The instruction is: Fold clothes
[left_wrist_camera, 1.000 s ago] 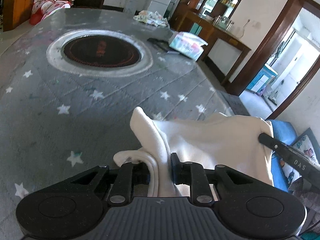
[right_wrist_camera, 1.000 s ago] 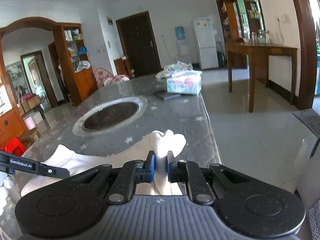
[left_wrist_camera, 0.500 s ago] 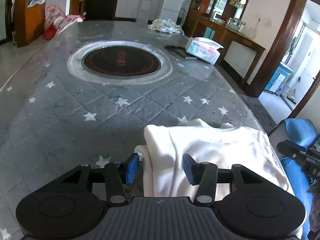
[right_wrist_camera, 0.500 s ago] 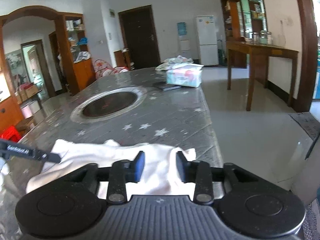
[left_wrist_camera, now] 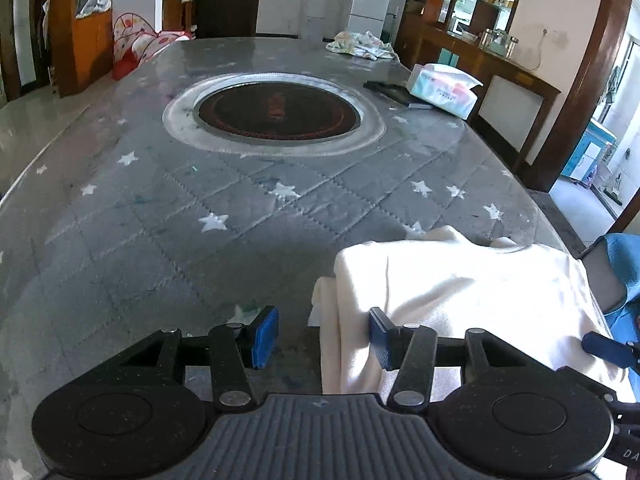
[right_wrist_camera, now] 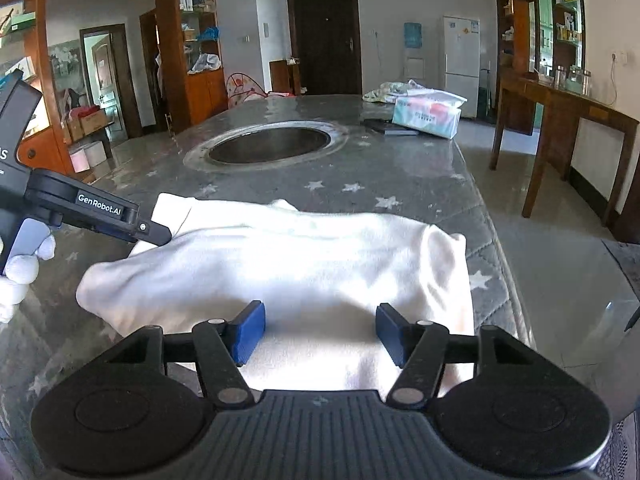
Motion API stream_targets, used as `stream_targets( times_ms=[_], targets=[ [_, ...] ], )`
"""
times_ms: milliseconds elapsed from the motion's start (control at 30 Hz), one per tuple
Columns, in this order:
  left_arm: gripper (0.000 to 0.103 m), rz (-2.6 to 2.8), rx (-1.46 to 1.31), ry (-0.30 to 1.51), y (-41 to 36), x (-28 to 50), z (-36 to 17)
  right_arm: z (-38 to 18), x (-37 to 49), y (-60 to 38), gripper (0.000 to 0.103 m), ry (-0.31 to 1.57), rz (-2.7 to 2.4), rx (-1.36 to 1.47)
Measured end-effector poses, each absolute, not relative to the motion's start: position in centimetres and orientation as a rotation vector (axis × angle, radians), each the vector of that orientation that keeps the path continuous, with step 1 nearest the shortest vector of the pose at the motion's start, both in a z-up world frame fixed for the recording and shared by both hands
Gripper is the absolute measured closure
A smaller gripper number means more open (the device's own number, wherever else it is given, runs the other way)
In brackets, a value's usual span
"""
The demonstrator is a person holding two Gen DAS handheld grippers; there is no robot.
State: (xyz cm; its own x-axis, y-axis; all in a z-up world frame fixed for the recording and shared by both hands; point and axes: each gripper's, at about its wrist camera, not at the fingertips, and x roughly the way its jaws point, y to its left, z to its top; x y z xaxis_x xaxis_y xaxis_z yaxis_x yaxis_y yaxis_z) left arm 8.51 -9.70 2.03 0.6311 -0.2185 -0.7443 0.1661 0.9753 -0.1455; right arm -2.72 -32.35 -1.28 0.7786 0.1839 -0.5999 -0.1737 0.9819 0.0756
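Observation:
A cream garment (left_wrist_camera: 460,292) lies folded on the near right part of the grey star-patterned table (left_wrist_camera: 168,232). My left gripper (left_wrist_camera: 322,336) stands open at the garment's left edge, which lies loose between the blue pads and nearer the right one. In the right wrist view the same garment (right_wrist_camera: 300,256) spreads flat. My right gripper (right_wrist_camera: 320,332) is over its near edge with the jaws opening, and the pads do not press the cloth. The left gripper (right_wrist_camera: 158,234) reaches in from the left there, held by a white-gloved hand (right_wrist_camera: 20,272).
A round hotplate recess (left_wrist_camera: 276,110) is set into the table's middle. Beyond it at the right lie a tissue pack (left_wrist_camera: 442,90) and a dark flat object (left_wrist_camera: 394,92), with crumpled cloth (left_wrist_camera: 360,46) at the far end. A blue seat (left_wrist_camera: 624,256) stands by the right edge.
Both grippers were shut on raised corners of the garment and have let go. The cloth has dropped flat onto the table, and both pairs of jaws have spread apart.

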Motion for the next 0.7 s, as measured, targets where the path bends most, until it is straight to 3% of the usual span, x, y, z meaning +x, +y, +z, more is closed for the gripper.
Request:
stream_targets(
  times_ms=[233, 700],
  targets=[
    [0.051, -0.223, -0.091, 0.797, -10.2, 8.6, 3.7, -0.5, -2.1, -32.7, 0.037, 0.633, 0.195, 0.008],
    [0.047, -0.208, -0.094, 0.849, -10.5, 10.9, 2.1, -0.7, -1.7, -32.7, 0.029, 0.637, 0.184, 0.041]
  ],
)
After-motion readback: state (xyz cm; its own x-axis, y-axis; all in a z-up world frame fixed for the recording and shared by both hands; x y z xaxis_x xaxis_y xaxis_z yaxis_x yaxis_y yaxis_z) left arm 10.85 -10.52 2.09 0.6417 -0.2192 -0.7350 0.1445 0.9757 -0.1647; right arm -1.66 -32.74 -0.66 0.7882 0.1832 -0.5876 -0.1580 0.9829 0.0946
